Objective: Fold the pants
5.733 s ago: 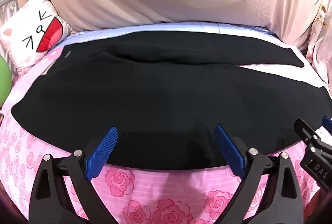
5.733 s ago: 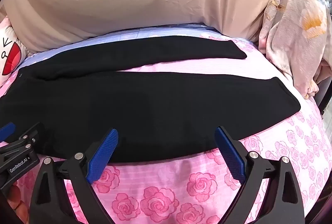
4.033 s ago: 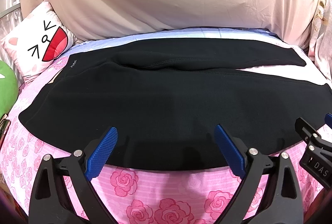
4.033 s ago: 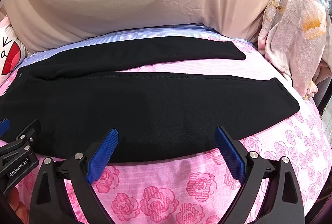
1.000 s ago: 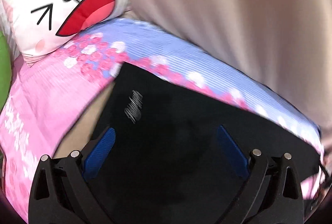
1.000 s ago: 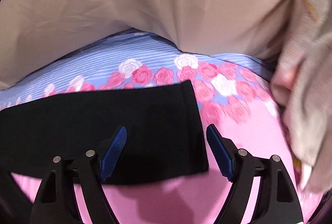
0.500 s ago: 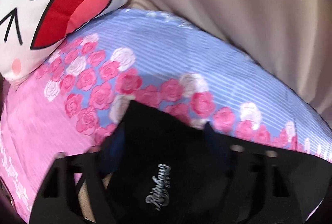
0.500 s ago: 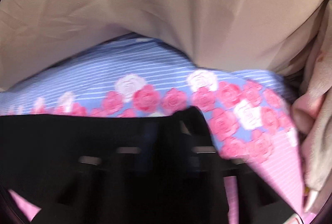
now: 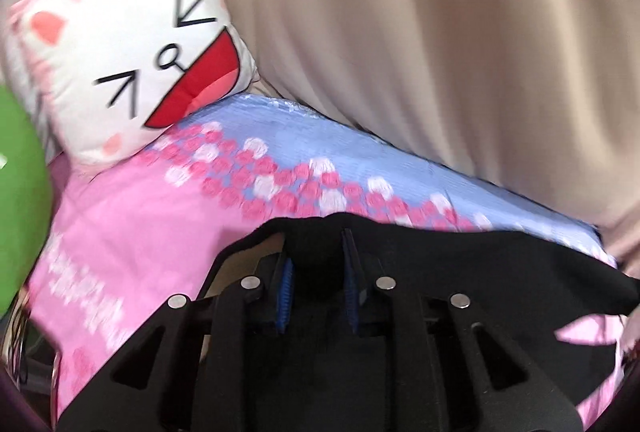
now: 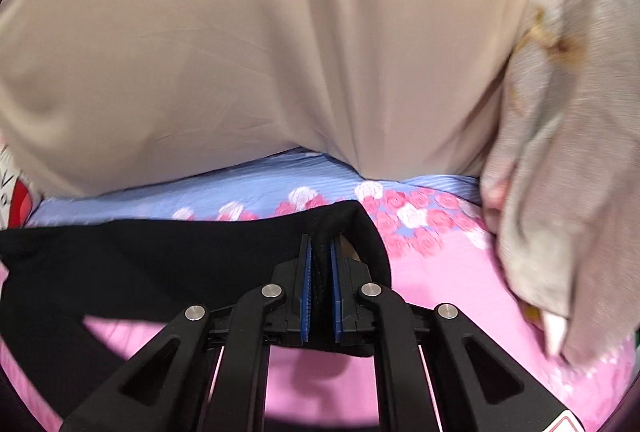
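Black pants (image 9: 460,272) of soft knit fabric lie spread across a bed, their far edge running along the blue strip of a pink rose-print sheet. At one end the fabric is bunched and raised into a small peak (image 9: 316,256). At the other end, the hem corner (image 10: 352,216) stands up in a tented fold, with pink sheet showing beneath the raised cloth.

Pants (image 9: 460,272) are spread across the bedsheet (image 9: 132,224), one end pinched between the fingers of the left gripper (image 9: 316,272), the other end held in the right gripper (image 10: 320,264). A cartoon-face pillow (image 9: 132,60) is propped behind and left of the pants. A hanging cloth (image 10: 260,44) backs the bed. A bundled blanket (image 10: 572,160) lies at the right.
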A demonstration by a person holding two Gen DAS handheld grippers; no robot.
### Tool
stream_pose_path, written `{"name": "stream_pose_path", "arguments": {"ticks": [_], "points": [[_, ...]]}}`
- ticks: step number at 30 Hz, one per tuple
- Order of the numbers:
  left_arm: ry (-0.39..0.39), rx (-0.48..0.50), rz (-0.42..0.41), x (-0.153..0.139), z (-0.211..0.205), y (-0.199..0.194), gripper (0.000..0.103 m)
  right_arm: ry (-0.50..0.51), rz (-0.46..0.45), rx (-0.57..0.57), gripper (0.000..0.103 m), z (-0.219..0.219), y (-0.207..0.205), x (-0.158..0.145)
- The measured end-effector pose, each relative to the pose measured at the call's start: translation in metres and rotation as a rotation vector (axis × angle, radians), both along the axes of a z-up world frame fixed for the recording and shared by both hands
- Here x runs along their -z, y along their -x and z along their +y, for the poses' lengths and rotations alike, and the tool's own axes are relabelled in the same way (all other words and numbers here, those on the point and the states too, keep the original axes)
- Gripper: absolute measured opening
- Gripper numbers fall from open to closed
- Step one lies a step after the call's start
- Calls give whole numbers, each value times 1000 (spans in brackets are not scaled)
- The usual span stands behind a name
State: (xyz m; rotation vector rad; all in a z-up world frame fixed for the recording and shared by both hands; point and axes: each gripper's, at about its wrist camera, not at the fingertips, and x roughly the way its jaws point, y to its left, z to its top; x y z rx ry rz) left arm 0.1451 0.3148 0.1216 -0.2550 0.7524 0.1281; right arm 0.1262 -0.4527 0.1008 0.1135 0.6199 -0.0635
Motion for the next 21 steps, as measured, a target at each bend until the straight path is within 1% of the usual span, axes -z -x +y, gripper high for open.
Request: {"name": "stream_pose_path", "arguments": {"ticks": [1,2,4,7,9,11,12,13,14,15,16,17,18,19,21], "points": [[7,2,-9,-1,3,24,20,16,-4,-2,7,2,14,-2],[15,6,-7,2,6,39,20,29,-5,-9,7,1,33,1],[28,0,24,17,13,73,21,54,11,-5,7,1,63,9],[14,-43,99,49,23,99,23,75,73,-4,7,-2,88,32],[11,-68,169,78,27,112,25,91,149,0,8,-2,99,60],[48,-83,201,96,32,126,27,106,189,1,10,2,110,77],[71,-107,199,100,34,132,29,105,199,6,13,2,116,84],[106,-150,181,101,37,141,38,109,202,17,20,0,120,89],[143,-171,161,98,37,148,46,115,195,28,25,1,124,88],[203,-173,130,93,36,157,65,134,177,58,36,2,132,84],[242,-160,112,91,35,162,81,150,156,78,44,4,140,79],[298,-143,97,88,31,164,87,154,137,88,46,3,143,77],[329,-136,94,88,29,163,90,148,115,95,47,3,152,71],[392,-109,93,90,26,157,90,138,104,99,47,3,159,67],[467,-96,122,99,23,142,90,76,81,80,48,6,173,62]]}}
